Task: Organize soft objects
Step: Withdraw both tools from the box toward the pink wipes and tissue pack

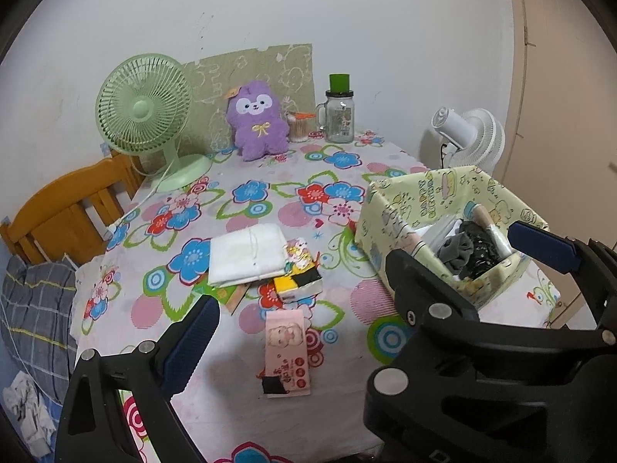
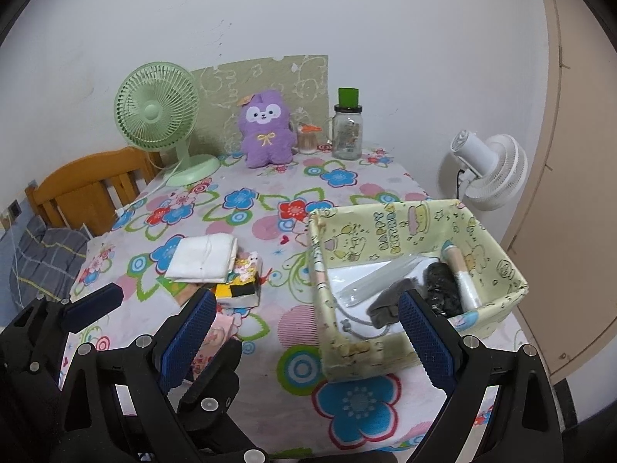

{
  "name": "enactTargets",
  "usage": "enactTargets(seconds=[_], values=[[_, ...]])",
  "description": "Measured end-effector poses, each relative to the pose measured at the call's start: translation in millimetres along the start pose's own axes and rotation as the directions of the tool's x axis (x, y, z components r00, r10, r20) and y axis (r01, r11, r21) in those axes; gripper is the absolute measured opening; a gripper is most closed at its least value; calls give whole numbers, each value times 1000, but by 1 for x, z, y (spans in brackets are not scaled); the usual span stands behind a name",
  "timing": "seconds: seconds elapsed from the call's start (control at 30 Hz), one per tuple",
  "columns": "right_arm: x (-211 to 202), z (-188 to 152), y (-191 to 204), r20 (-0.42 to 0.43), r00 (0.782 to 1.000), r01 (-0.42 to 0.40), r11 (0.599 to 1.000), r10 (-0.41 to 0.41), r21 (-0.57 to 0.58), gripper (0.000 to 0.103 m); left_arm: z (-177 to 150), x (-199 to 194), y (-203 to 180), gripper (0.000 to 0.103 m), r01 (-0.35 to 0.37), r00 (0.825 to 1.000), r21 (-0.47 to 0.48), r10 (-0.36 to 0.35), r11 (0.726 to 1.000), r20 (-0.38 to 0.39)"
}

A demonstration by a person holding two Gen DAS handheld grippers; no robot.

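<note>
A folded white cloth [image 1: 246, 254] lies mid-table on a yellow tissue pack [image 1: 299, 281]; both show in the right wrist view, cloth [image 2: 202, 256] and pack [image 2: 239, 289]. A pink tissue pack [image 1: 287, 351] lies nearer. A yellow cartoon-print box [image 1: 408, 200] [image 2: 389, 231] at the right holds a grey cloth [image 2: 385, 303], a black item [image 2: 441, 289] and a tube. A purple plush [image 1: 257, 121] [image 2: 266, 129] sits at the back. My left gripper [image 1: 304, 305] is open above the pink pack. My right gripper [image 2: 304, 332] is open, near the box's front left corner.
A green fan [image 1: 144, 110] stands back left, a glass jar with green lid [image 1: 339, 115] and a cotton swab cup [image 1: 297, 127] at the back. A white fan [image 1: 468, 137] stands off the right edge. A wooden chair [image 1: 65, 208] is at the left.
</note>
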State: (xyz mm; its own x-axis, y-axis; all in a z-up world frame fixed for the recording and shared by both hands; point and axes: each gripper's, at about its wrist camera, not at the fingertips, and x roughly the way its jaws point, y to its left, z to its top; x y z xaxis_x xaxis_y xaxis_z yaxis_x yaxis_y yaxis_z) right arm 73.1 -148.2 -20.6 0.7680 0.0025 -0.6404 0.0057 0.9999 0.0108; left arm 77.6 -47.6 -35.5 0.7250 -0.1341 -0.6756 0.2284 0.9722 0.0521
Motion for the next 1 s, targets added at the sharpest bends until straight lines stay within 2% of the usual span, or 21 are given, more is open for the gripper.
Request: enactTargets(seconds=[0.1,0.33,0.47,1.0], values=[[3,-2,8,3,1000,-1,1000,1,-14,96,-3,2,7,95,-2,1000,-7,2,1000,-3],[13,-4,24,-2,1000,-22,998,22,-62,83,-10,10,22,93,-18,1000,-23,18,1000,-16],[21,-5,33,-14,1000,-29,996,28,-87,79,-15,17,29,91,-15,999,-40,13,999,-37],[55,-16,53,-77,996,-52,990,42,-132,77,-30,47,49,87,-7,994,-86,-2,996,-110]])
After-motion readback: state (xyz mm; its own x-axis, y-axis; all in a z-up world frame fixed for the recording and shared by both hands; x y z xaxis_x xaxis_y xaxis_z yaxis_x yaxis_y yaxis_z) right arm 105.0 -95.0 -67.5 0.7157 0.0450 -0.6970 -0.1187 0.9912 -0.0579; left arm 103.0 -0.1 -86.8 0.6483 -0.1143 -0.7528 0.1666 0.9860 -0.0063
